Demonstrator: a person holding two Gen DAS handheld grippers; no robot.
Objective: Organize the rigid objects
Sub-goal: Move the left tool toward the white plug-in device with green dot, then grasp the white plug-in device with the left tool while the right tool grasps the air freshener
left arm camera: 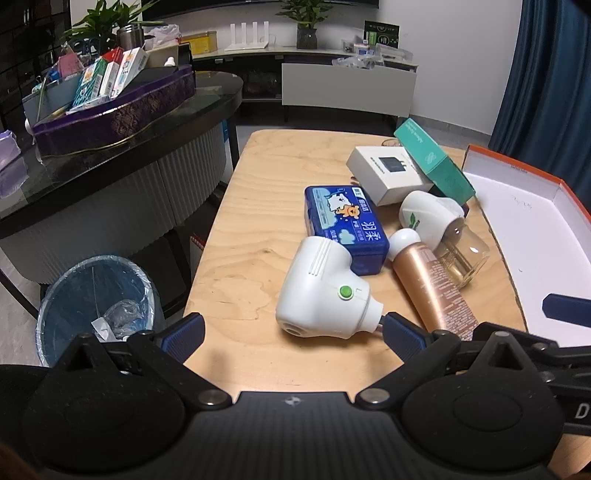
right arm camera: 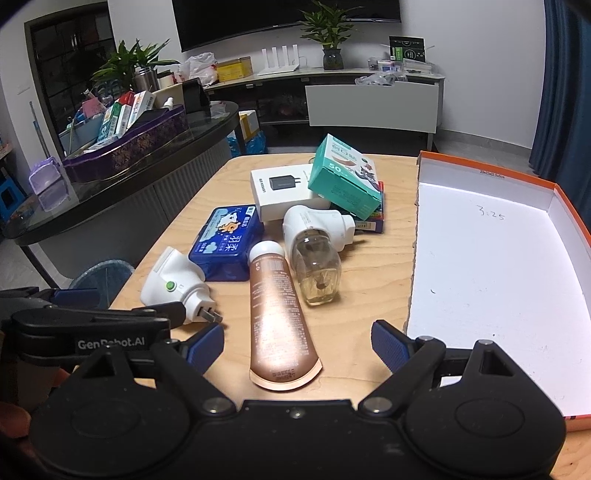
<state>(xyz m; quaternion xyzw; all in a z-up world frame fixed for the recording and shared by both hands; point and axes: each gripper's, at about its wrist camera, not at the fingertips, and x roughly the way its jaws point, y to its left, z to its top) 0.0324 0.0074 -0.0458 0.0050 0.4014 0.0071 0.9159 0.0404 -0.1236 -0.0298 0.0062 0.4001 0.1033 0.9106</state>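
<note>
Left tongs (left arm camera: 293, 334), spread wide and empty, flank the near end of a white plug-in vaporiser with a green button (left arm camera: 321, 288) lying on the pale wooden bench (left arm camera: 258, 184). Right tongs (right arm camera: 297, 345), equally wide and empty, straddle the crimped tail of a copper-coloured plastic tube with a white cap (right arm camera: 277, 314). A blue plastic case (right arm camera: 225, 247) lies just behind; the white-lined, orange-edged cardboard tray (right arm camera: 491, 258) sits right of the cluster

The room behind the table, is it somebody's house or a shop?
Most likely a home living room: a big television hangs on the wall above a long low cabinet with a potted plant, and a curtain hangs at the right.
</note>
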